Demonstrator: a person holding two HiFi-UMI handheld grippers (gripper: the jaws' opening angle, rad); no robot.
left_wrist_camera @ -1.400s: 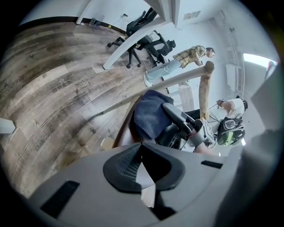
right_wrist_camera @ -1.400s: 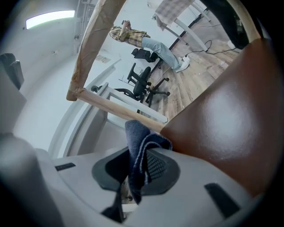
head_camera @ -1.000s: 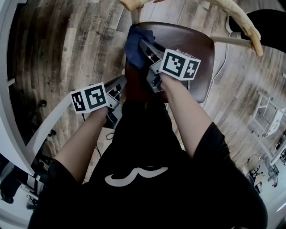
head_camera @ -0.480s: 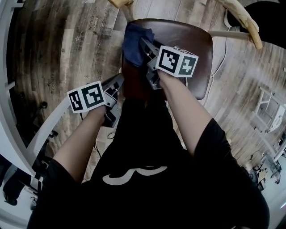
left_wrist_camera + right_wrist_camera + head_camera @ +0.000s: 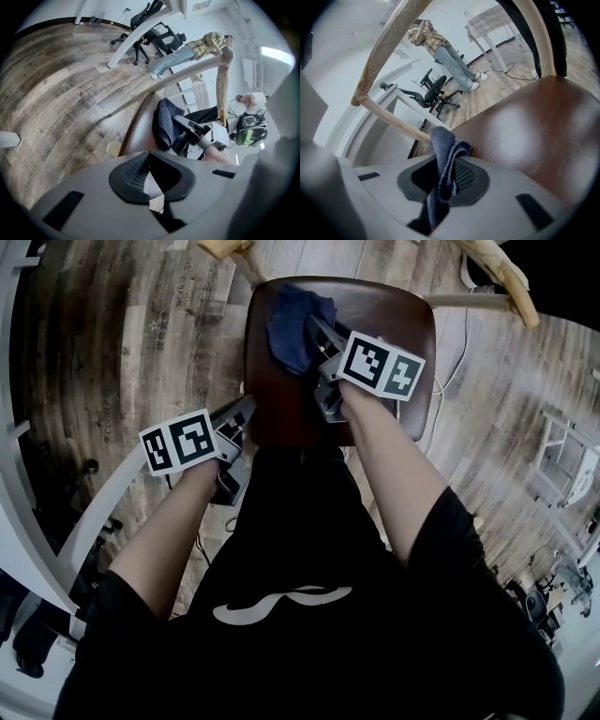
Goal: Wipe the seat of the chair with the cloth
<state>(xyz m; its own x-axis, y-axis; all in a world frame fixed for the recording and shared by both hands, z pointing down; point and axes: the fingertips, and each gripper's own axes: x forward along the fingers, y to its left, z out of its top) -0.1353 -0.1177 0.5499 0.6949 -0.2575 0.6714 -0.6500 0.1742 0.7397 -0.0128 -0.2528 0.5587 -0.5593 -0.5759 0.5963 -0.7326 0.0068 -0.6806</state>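
Right gripper (image 5: 314,329) pinches a dark blue cloth (image 5: 289,322) on the brown chair seat (image 5: 380,320). Left gripper (image 5: 247,409), closed and empty, hangs beside the seat.

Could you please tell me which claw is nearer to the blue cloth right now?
Right. The right claw is clamped on the cloth, which lies on the chair seat. The left claw sits by the seat's near left corner, apart from the cloth.

Grey-brown wood-plank floor (image 5: 122,352) all round. Background: black wheeled office chair (image 5: 430,93) just beside a standing person in plaid shirt and pale jeans (image 5: 445,56), with a white-legged table (image 5: 486,18) nearby.
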